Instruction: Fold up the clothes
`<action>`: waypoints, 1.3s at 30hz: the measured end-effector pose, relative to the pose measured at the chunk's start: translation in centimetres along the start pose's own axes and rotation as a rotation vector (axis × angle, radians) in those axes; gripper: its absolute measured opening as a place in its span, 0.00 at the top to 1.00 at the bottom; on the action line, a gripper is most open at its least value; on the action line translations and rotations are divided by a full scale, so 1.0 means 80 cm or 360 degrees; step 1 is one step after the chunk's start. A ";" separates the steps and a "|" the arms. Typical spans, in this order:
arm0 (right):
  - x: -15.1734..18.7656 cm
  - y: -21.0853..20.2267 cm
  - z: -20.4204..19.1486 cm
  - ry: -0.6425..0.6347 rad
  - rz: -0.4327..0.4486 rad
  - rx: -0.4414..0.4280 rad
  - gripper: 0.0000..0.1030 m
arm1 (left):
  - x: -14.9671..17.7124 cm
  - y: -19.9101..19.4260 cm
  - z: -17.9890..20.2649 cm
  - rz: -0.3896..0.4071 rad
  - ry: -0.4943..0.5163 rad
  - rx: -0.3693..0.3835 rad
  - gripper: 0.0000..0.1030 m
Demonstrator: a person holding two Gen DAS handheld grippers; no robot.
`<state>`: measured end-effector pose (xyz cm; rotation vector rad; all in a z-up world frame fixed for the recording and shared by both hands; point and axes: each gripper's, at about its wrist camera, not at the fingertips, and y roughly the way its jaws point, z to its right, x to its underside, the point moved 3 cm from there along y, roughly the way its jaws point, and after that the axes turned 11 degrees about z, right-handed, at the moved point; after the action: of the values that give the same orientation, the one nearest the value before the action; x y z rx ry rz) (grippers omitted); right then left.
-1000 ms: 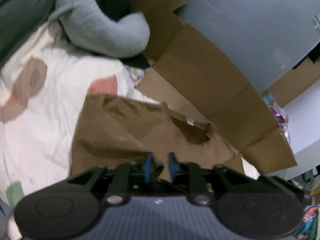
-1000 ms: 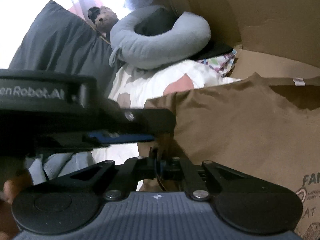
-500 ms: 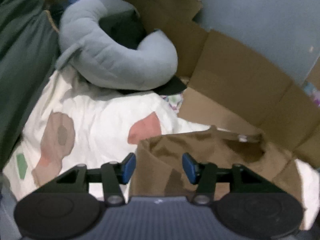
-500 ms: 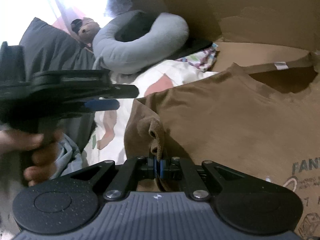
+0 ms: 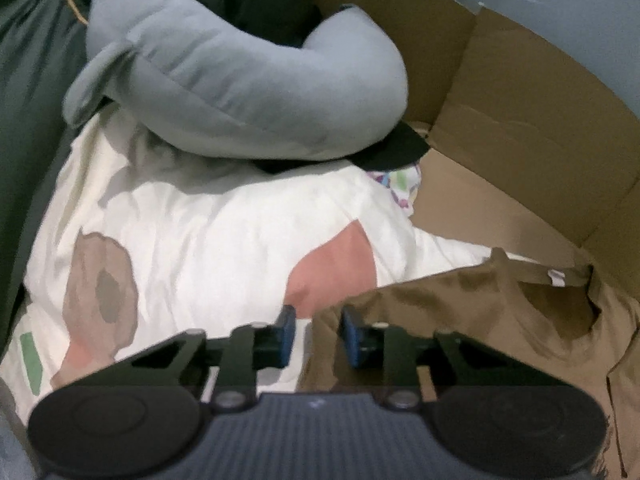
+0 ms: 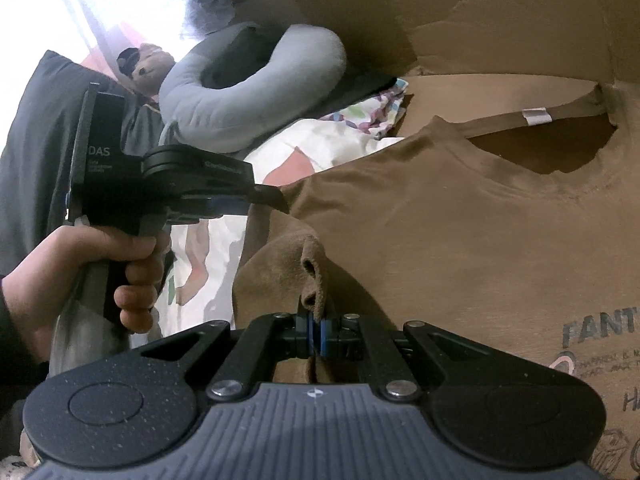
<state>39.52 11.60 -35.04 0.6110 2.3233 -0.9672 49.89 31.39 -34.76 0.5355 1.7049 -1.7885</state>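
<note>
Bedroom, printed bedsheet [image 5: 224, 220], pillow [image 5: 240, 84] (U-shaped)

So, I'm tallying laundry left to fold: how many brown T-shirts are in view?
1. The brown cotton T-shirt lies spread on the white patterned bedsheet, its sleeve pinched in the right tongs. Others may be hidden out of view.

The left gripper [image 5: 314, 334], pinched on the brown cotton T-shirt [image 5: 480, 320] a second ago, now has its blue pads parted, straddling the shirt's left edge without gripping it. It sits lower and further left of the shirt's neck opening than before. The shirt, earlier bunched and raised, lies flatter, neckline nearer the cardboard.
</note>
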 end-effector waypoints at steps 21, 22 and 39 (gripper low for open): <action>-0.001 0.026 0.069 0.0150 -0.0089 0.0080 0.96 | -0.028 -0.017 -0.021 0.0072 -0.0080 -0.0069 0.82; -0.002 0.028 0.071 0.0168 -0.0091 0.0071 0.96 | -0.026 -0.020 -0.023 0.0067 -0.0073 -0.0063 0.82; -0.007 0.047 0.120 0.0592 -0.0058 0.0076 0.98 | 0.009 -0.019 -0.012 0.0009 0.0075 0.0004 0.83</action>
<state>45.10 6.77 -42.28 0.8303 2.6482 -0.9965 48.22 32.20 -34.22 0.5872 1.7314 -1.7875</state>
